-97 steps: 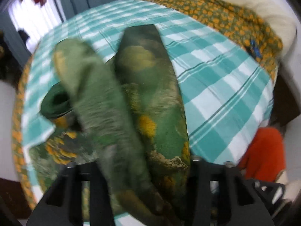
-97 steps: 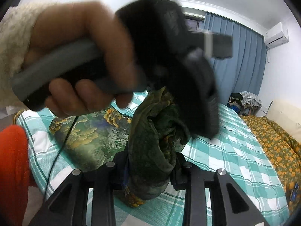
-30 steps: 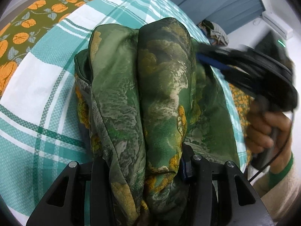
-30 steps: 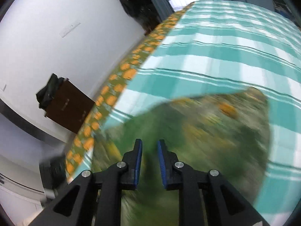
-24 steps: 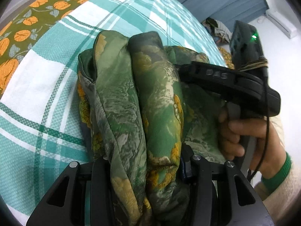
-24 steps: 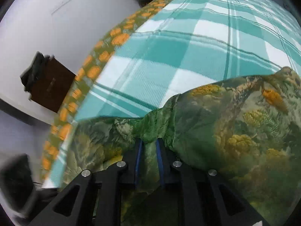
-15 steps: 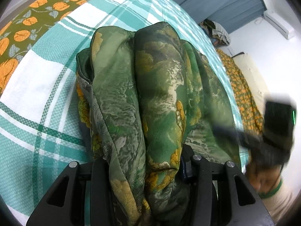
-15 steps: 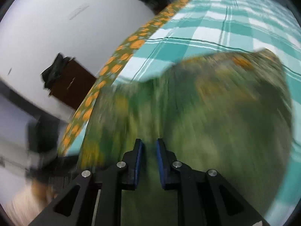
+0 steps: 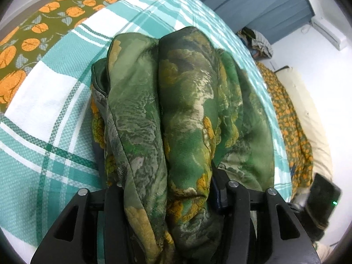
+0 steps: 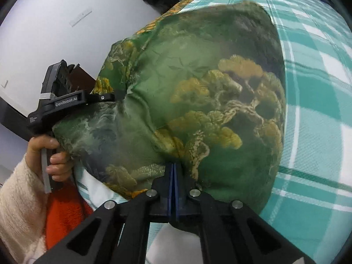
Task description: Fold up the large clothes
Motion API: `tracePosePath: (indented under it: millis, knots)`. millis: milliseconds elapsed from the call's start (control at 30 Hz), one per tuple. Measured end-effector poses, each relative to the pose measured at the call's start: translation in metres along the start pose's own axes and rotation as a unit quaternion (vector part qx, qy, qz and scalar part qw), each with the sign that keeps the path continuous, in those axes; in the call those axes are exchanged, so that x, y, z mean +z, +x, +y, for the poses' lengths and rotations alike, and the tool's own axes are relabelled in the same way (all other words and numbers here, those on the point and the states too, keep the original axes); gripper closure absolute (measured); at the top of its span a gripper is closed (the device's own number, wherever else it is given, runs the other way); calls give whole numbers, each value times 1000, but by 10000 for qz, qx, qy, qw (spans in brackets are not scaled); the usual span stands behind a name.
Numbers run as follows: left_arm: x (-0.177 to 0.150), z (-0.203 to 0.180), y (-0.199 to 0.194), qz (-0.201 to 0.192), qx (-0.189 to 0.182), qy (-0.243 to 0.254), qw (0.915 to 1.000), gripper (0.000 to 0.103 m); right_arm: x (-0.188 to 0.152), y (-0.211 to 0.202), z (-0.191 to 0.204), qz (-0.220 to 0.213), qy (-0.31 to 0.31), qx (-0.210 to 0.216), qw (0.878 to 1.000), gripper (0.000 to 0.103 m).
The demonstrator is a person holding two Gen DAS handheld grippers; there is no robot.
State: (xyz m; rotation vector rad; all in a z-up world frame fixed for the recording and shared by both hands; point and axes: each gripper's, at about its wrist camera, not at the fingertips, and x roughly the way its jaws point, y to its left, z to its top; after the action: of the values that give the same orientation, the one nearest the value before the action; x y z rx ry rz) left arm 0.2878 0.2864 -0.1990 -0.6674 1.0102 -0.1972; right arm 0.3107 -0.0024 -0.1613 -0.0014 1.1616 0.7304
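1. Where the left wrist view looks along its fingers, the left gripper is clamped on a thick bunch of the green printed garment, gathered in two upright folds between the jaws.
2. Beneath and to the left of the garment lies the teal plaid bedspread, bordered by an olive quilt with orange flowers.
3. At far right, blue curtains hang near a wall air conditioner.
4. From the right wrist view, the left hand, in a cream fleece sleeve, holds its gripper at the garment's left edge.
5. Centre frame, the right gripper has its blue-padded jaws closed together, pinching the garment's near edge; the cloth billows over the bedspread.
6. An orange cloth lies at lower left.
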Motion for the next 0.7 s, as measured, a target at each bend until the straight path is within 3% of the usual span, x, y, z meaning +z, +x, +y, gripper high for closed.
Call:
tracePosePath:
  millis: [100, 133, 167, 333, 433, 567, 700]
  knots:
    - [1, -7, -11, -42, -36, -105, 9999, 38, 14, -21, 32, -334, -489, -341, 9977, 82]
    - [1, -8, -16, -47, -59, -160, 9998, 34, 19, -26, 44, -492, -633, -363, 9961, 64]
    - [1, -10, -24, -62, -83, -239, 9997, 32, 23, -30, 53, -641, -756, -301, 9946, 57]
    - [1, 9, -66, -536, -65, -524, 9972, 16, 46, -4, 86, -770, -1205, -15, 9897, 57]
    - [0, 50, -78, -749, 28, -1040, 9917, 16, 51, 25, 98, -614, -1279, 100, 9898, 56]
    - [-5, 95, -59, -604, -807, -1731, 9797, 16, 49, 57, 97, -384, -1274, -54, 9911, 55]
    - [-3, 91, -27, -314, -1261, -1664, 9775, 15, 49, 62, 107, -432, -1387, -213, 9892, 55]
